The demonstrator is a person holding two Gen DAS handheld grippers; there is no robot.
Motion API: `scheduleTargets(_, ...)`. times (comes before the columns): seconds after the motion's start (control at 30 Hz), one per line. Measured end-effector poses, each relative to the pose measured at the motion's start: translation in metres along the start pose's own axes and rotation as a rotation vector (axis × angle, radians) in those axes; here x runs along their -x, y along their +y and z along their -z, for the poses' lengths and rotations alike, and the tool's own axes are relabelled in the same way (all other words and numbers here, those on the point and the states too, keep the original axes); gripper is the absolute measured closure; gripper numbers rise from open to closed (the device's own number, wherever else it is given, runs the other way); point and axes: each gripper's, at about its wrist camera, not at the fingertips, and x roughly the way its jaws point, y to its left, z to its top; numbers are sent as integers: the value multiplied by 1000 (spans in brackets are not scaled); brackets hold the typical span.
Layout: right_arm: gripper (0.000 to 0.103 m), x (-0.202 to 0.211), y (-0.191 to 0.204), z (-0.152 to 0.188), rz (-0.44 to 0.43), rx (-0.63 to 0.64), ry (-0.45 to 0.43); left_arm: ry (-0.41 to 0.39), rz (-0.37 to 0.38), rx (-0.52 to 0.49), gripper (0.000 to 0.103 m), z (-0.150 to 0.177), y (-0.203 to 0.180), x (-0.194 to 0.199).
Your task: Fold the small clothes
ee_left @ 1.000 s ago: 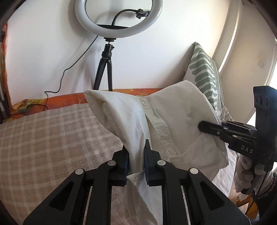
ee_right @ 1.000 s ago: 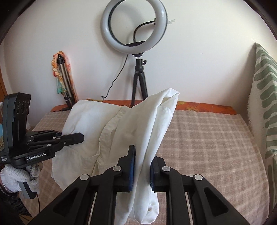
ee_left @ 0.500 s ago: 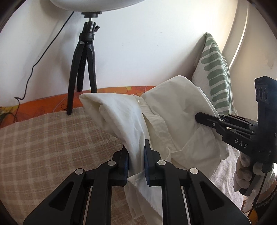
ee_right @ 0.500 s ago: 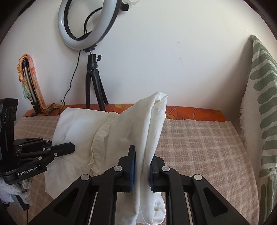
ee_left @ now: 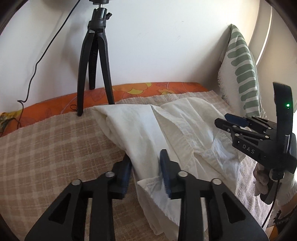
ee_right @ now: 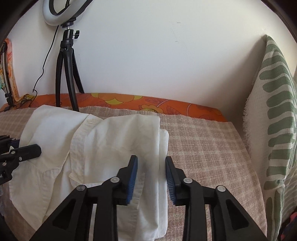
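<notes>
A small white button shirt (ee_left: 172, 129) lies on the checked bed cover, also in the right wrist view (ee_right: 104, 148). My left gripper (ee_left: 145, 174) is open, its blue-padded fingers astride the shirt's left folded edge. My right gripper (ee_right: 151, 178) is open, its fingers astride the right folded edge. The right gripper also shows at the right of the left wrist view (ee_left: 232, 122), and the left gripper at the left edge of the right wrist view (ee_right: 20, 153).
A black tripod (ee_left: 96, 61) with a ring light (ee_right: 61, 13) stands at the bed's far edge, against the white wall. A green-patterned pillow (ee_right: 274, 115) stands at the right. An orange flowered sheet (ee_right: 148, 103) borders the checked cover (ee_right: 204, 152).
Both grippers moved forward and down, laid the shirt on the bed and opened, letting go of the cloth they held.
</notes>
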Motion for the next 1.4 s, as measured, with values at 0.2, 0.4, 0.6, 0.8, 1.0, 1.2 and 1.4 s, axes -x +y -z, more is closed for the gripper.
scheduleTargets(0.2,24,30,-5,-2,5,-38,-66,-24,-12,-11,41,0,-3,19)
scheduleTargets(0.4,13,63,-3,-1,21,-66,-107,-50,-28,-31,37,4,-11,49)
scheduleTargets(0.6,11,109,3,3,8,-76,-145,-82,-35,-49,35,14,-20,88)
scheduleTargets(0.8,10,158,6,13,-15,-107,-177,-108,-41,-62,33,31,-27,131)
scheduleTargets(1.0,7,201,17,32,-24,-104,-199,-142,-57,-86,33,51,-34,176)
scheduleTargets(1.2,4,238,28,54,-48,-132,-227,-197,-58,-85,25,71,-41,221)
scheduleTargets(1.4,2,265,42,75,-50,-142,-236,-253,-70,-114,23,92,-50,256)
